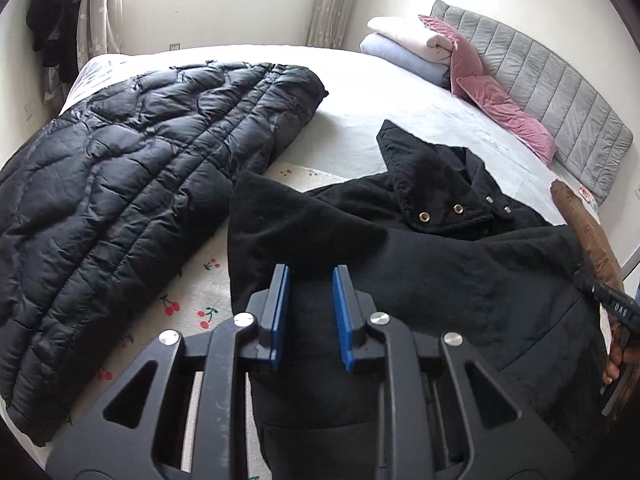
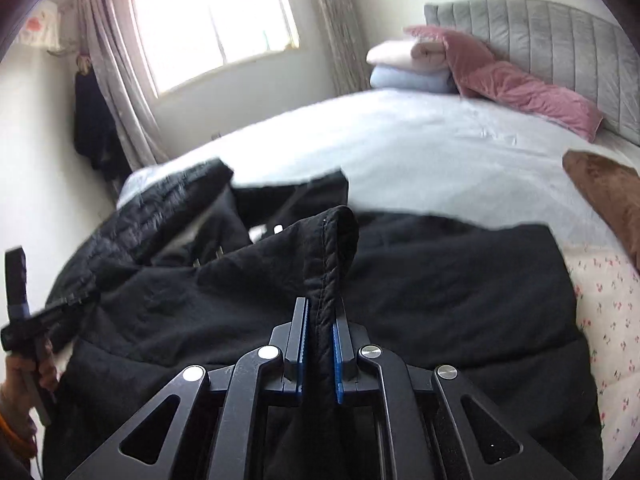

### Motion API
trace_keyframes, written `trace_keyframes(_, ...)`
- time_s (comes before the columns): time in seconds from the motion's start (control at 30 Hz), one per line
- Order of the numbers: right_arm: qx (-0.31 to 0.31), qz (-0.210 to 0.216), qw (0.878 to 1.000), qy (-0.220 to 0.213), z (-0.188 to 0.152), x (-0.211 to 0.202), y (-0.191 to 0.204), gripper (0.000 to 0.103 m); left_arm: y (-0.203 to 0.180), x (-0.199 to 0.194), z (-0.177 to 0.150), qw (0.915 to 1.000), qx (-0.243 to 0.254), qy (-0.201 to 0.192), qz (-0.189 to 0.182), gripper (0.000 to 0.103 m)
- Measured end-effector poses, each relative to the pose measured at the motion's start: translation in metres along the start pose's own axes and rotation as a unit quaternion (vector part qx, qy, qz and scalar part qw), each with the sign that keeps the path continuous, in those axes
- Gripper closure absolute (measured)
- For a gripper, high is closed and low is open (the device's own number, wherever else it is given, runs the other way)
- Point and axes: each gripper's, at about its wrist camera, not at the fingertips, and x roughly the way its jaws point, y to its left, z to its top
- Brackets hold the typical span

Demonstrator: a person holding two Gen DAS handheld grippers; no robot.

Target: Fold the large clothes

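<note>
While my right gripper (image 2: 320, 340) pinches a seam ridge of the black fleece hooded coat (image 1: 440, 272) sprawled on the white-sheeted bed (image 1: 380, 92), my left gripper (image 1: 310, 312) hovers parted and empty, folding barely begun.

Both cameras are looking forward along their claws from close above the near edge of the bed (image 1: 400, 92), facing its far edge and the window (image 2: 212, 20). Both are sharing the black coat (image 1: 460, 272), the quilted jacket (image 1: 140, 168) and the grey headboard (image 2: 560, 36) at the right.
</note>
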Motion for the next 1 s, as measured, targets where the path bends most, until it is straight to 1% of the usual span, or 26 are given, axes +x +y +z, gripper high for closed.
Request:
trace_keyframes(0.03, -0.010, -0.010, 1.000, 0.014, -0.008, 0.008, 0.002, 0.093, -0.001, 0.008, 0.000, 0.9999, 0.008, 0.014, 0.002, 0.079)
trace_keyframes(0.1, -0.020, -0.009, 1.000, 0.009, -0.020, 0.008, 0.006, 0.093, -0.004, 0.021, 0.003, 0.9989, 0.030, 0.031, 0.020, 0.079)
trace_keyframes(0.2, -0.016, 0.015, 1.000, 0.000, -0.023, -0.009, 0.010, 0.093, -0.004, 0.043, 0.009, 0.9941, 0.069, 0.056, 0.061, 0.079)
trace_keyframes(0.3, -0.038, 0.014, 0.999, 0.000, -0.017, -0.018, 0.017, 0.093, 0.008, 0.047, 0.023, 0.9937, 0.061, 0.060, 0.073, 0.079)
trace_keyframes(0.37, -0.045, 0.014, 0.999, 0.009, -0.008, -0.017, 0.022, 0.091, 0.013, 0.042, 0.035, 0.9914, 0.063, 0.056, 0.100, 0.079)
trace_keyframes(0.4, -0.048, 0.009, 0.999, 0.011, -0.006, -0.018, 0.021, 0.087, 0.016, 0.037, 0.040, 0.9904, 0.059, 0.053, 0.113, 0.079)
trace_keyframes(0.43, -0.050, 0.004, 0.999, 0.008, -0.006, -0.020, 0.018, 0.084, 0.019, 0.030, 0.044, 0.9908, 0.051, 0.048, 0.116, 0.079)
trace_keyframes(0.5, -0.042, -0.002, 0.999, -0.003, -0.002, -0.028, 0.012, 0.076, 0.023, 0.006, 0.047, 0.9964, 0.022, 0.028, 0.076, 0.079)
trace_keyframes(0.57, -0.028, 0.002, 0.999, -0.017, -0.003, -0.038, 0.007, 0.071, 0.015, -0.017, 0.038, 0.9989, 0.019, 0.016, 0.039, 0.078)
trace_keyframes(0.6, -0.027, 0.003, 0.999, -0.022, -0.004, -0.043, 0.007, 0.067, 0.008, -0.025, 0.031, 0.9991, 0.029, 0.013, 0.026, 0.077)
trace_keyframes(0.67, -0.040, 0.011, 0.999, -0.027, -0.007, -0.046, 0.013, 0.067, -0.016, -0.041, 0.007, 0.9970, 0.076, 0.017, 0.002, 0.076)
trace_keyframes(0.73, -0.060, 0.019, 0.998, -0.018, -0.015, -0.044, 0.021, 0.066, -0.038, -0.046, -0.024, 0.9914, 0.126, 0.030, -0.021, 0.075)
trace_keyframes(0.77, -0.068, 0.020, 0.997, -0.010, -0.020, -0.039, 0.024, 0.066, -0.043, -0.044, -0.040, 0.9890, 0.139, 0.045, -0.024, 0.075)
trace_keyframes(0.8, -0.073, 0.019, 0.997, -0.003, -0.025, -0.034, 0.026, 0.066, -0.045, -0.038, -0.052, 0.9875, 0.147, 0.055, -0.019, 0.075)
trace_keyframes(0.83, -0.075, 0.013, 0.997, 0.006, -0.031, -0.028, 0.027, 0.066, -0.042, -0.032, -0.064, 0.9870, 0.150, 0.058, -0.006, 0.075)
trace_keyframes(0.87, -0.076, 0.005, 0.997, 0.025, -0.037, -0.015, 0.025, 0.066, -0.035, -0.026, -0.073, 0.9878, 0.144, 0.058, -0.005, 0.075)
trace_keyframes(0.9, -0.069, 0.006, 0.997, 0.043, -0.042, -0.004, 0.022, 0.064, -0.028, -0.025, -0.075, 0.9897, 0.131, 0.055, -0.016, 0.076)
trace_keyframes(0.97, -0.042, 0.021, 0.998, 0.043, -0.045, 0.000, 0.013, 0.062, -0.021, -0.031, -0.068, 0.9945, 0.084, 0.060, -0.018, 0.077)
trace_keyframes(1.0, -0.025, 0.025, 0.998, 0.044, -0.044, -0.006, 0.007, 0.060, -0.021, -0.036, -0.066, 0.9954, 0.070, 0.063, -0.015, 0.076)
